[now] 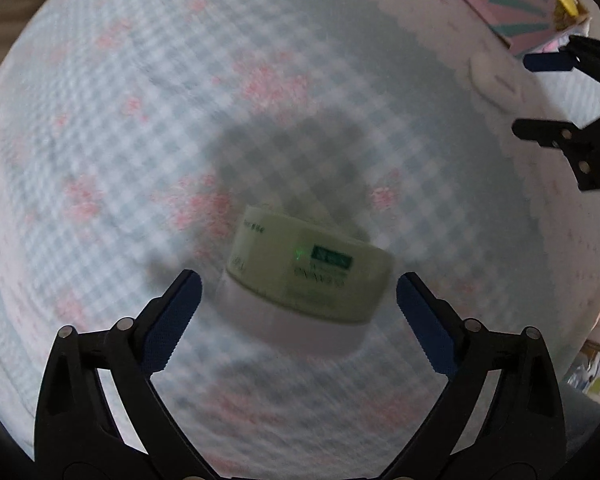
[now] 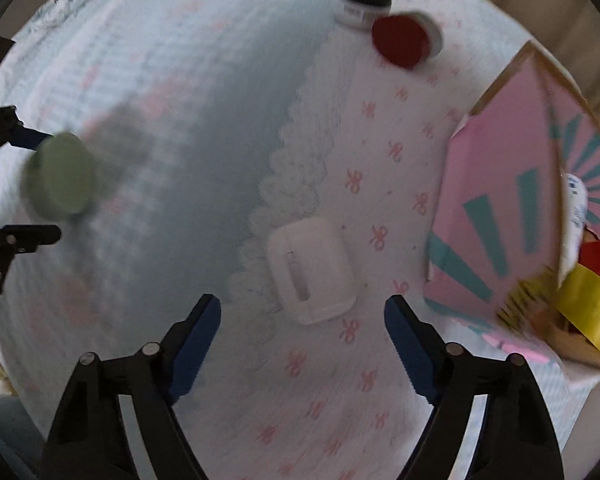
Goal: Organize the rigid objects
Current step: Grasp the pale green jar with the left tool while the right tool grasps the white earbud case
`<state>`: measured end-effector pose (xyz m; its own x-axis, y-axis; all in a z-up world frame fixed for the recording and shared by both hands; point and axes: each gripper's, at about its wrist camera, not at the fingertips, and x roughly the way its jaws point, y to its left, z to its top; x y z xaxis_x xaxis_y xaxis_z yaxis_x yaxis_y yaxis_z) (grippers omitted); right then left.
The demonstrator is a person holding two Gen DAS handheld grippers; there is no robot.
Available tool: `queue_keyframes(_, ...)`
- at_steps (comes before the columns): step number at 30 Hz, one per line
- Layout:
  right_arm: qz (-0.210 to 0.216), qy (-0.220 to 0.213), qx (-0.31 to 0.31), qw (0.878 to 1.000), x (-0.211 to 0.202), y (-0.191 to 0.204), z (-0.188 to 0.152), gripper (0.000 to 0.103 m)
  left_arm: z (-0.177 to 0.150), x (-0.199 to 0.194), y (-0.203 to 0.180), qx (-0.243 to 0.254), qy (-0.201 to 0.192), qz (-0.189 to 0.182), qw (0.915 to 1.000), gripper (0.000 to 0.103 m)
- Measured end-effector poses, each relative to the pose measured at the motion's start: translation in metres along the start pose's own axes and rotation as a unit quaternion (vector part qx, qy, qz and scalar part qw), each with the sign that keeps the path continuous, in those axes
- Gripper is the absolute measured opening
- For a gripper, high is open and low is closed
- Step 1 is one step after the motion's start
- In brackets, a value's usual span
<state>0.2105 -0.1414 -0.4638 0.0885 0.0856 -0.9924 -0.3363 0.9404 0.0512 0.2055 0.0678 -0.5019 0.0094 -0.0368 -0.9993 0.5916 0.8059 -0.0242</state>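
Both claws point down at a cloth-covered surface with jaws spread, touching nothing. Left gripper (image 1: 298,280) straddles a pale green jar (image 1: 300,272) lying tilted, white lid toward 7 o'clock, long axis running 10 to 4; bare checked cloth (image 1: 140,120) lies open all round. Right gripper (image 2: 302,306) hangs over a white case (image 2: 310,270), its length running 11 to 5, beside the scalloped hem. A pink box (image 2: 500,208) crowds 3 o'clock; two small jars (image 2: 388,20) sit at 12.

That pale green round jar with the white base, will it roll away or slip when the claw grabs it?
The pale green round jar looks rigid, so probably no squashing. Its smooth curved wall might slip between the pads. Sitting tilted on the soft checked cloth, it could roll if nudged.
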Motion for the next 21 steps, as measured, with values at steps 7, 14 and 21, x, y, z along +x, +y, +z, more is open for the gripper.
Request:
queue_keyframes(7,0.017,0.029,-0.011,0.999,0.024,-0.005,0.005,0.068,0.008,0.014,-0.003,0.008,0.009,-0.008,0.9999,0.085)
queue_keyframes(14,0.011,0.038,-0.020,0.999,0.024,-0.001,0.011,0.046,0.013,0.022,-0.016,0.021,0.015,-0.005,0.9997,0.075)
queue_keyframes(21,0.005,0.042,-0.017,0.999,0.020,-0.001,0.017,0.044,0.010,0.015,-0.007,0.012,0.012,-0.008,0.9998,0.074)
